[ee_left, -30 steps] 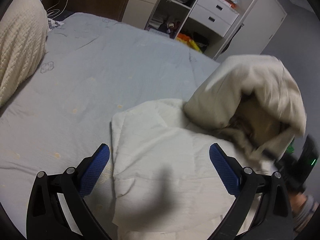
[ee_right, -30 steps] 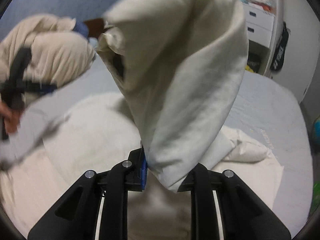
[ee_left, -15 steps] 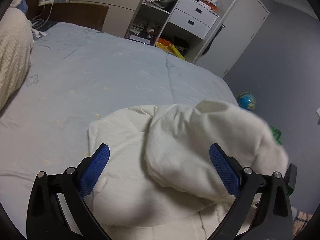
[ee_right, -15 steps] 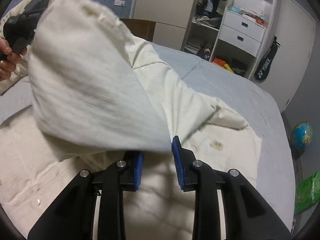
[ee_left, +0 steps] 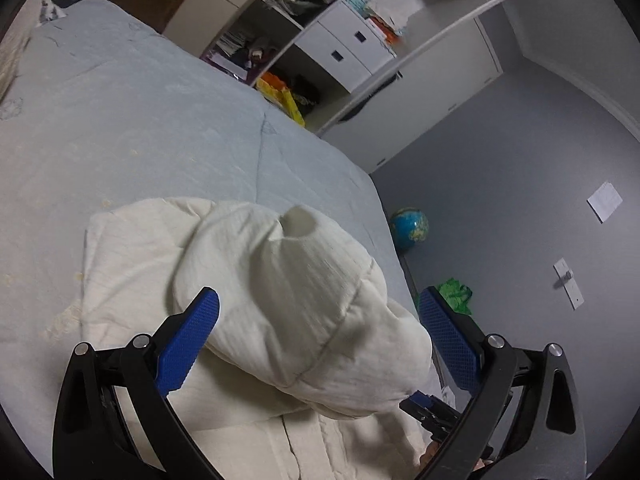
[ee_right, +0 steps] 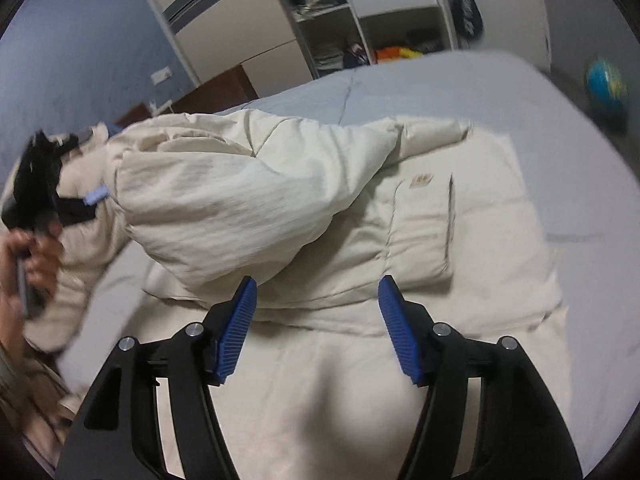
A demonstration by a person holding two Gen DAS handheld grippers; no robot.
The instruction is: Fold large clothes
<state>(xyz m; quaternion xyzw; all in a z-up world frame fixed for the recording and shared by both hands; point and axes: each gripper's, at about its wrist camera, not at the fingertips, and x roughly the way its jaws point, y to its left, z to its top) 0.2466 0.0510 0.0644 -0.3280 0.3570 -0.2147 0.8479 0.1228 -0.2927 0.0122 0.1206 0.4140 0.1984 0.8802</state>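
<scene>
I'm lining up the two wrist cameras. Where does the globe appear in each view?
Left wrist: the globe sits right of centre, on the floor just past the bed's far corner.
Right wrist: the globe is blurred at the upper right edge.
Shared landmark: the cream padded jacket on the bed.

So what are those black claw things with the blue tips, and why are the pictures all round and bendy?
No robot here: a person holds a pinching tool, called a gripper, in each hand. Each has a tiny wide-eyed camera looking along its two fingers, and that bends the picture. One picture is from the left gripper, the other from the right gripper. The blue bits are soft pads.

On the pale blue bed lies a big cream puffy jacket, with one sleeve folded across it. The right gripper's jaws have just been opening and nothing is pinched between them now. The left gripper is open too; the sleeve sits between its pads but is not squeezed. A globe sits on the floor.
</scene>
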